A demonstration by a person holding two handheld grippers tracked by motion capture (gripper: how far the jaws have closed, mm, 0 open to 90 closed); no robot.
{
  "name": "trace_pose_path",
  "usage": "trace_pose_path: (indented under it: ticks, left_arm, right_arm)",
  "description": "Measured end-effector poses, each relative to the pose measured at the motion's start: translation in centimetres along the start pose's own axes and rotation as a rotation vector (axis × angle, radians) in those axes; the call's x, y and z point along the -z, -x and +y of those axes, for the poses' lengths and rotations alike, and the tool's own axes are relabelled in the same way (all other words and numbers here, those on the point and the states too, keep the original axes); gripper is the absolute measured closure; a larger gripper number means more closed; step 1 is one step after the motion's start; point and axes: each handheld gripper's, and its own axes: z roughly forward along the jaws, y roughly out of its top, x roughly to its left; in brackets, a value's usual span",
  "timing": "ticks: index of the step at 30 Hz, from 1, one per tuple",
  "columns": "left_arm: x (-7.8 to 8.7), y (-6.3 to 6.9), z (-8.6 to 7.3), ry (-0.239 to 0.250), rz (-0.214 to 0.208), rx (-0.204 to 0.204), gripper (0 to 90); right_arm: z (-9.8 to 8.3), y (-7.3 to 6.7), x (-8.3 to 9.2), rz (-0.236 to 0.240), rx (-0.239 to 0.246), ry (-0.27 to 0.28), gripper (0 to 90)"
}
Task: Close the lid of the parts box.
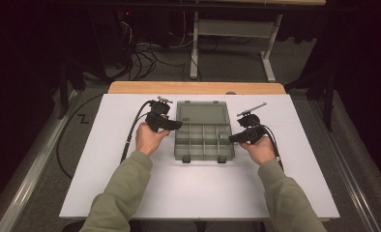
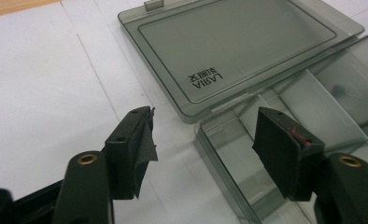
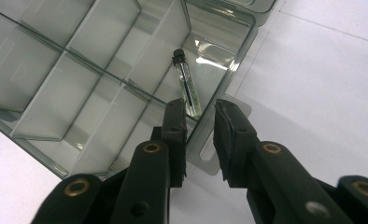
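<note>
A smoky clear compartment box (image 1: 178,143) lies open on the white table, its lid (image 1: 201,114) folded flat behind it. My left gripper (image 1: 177,125) is at the box's left rear corner. In the left gripper view it (image 2: 205,140) stands wide open, straddling that corner (image 2: 219,140) with nothing clamped. My right gripper (image 1: 231,139) is at the box's right side. In the right gripper view its jaws (image 3: 201,121) are narrowly open over the box wall. A small glass vial (image 3: 187,84) with a black cap lies in the end compartment, its lower end just at the jaw tips.
The other compartments (image 3: 79,70) look empty. Two latches (image 1: 186,158) stick out of the box's front edge. White table surface (image 1: 203,193) spreads around the box, with a wooden strip (image 1: 193,87) at the far edge. Cables (image 1: 145,58) and a table frame lie on the floor beyond.
</note>
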Motion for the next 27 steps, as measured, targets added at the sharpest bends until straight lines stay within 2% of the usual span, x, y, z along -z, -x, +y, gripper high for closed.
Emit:
trace_pose_path:
  ticks: [2,5,12,13,15,16,17,23,27]
  left_arm:
    - [-0.7,-0.2,0.1,-0.020,0.021,0.008,35.9]
    - [-1.5,-0.5,0.7,-0.042,0.022,0.046,35.5]
    - [-3.1,-0.5,1.4,-0.062,0.049,0.061,38.9]
    - [-3.4,-0.5,1.5,-0.070,0.060,0.061,39.0]
    - [-4.1,-0.3,1.6,-0.029,0.128,0.128,39.7]
    - [-4.2,-0.4,1.7,-0.040,0.092,0.115,40.2]
    - [-4.0,-0.5,1.9,-0.083,0.070,0.077,40.9]
    - [-5.1,-0.9,1.8,-0.105,0.087,0.101,42.1]
    - [-5.6,-1.0,1.8,-0.105,0.078,0.129,43.4]
  right_arm:
    - [0.0,-0.1,0.0,-0.001,-0.003,-0.002,75.9]
    - [0.2,-0.1,0.0,-0.002,-0.005,-0.010,75.9]
    - [0.4,0.1,0.0,0.006,-0.004,-0.027,76.1]
    - [0.4,0.1,0.0,0.006,-0.002,-0.024,76.1]
    - [0.4,0.0,0.0,0.003,-0.005,-0.025,76.1]
    - [0.3,0.0,0.0,0.002,-0.006,-0.027,76.1]
    - [0.3,0.0,0.0,0.003,-0.007,-0.026,76.1]
    - [0.3,0.0,0.0,0.002,-0.008,-0.025,76.1]
    - [0.3,0.0,0.0,0.003,-0.007,-0.021,76.1]
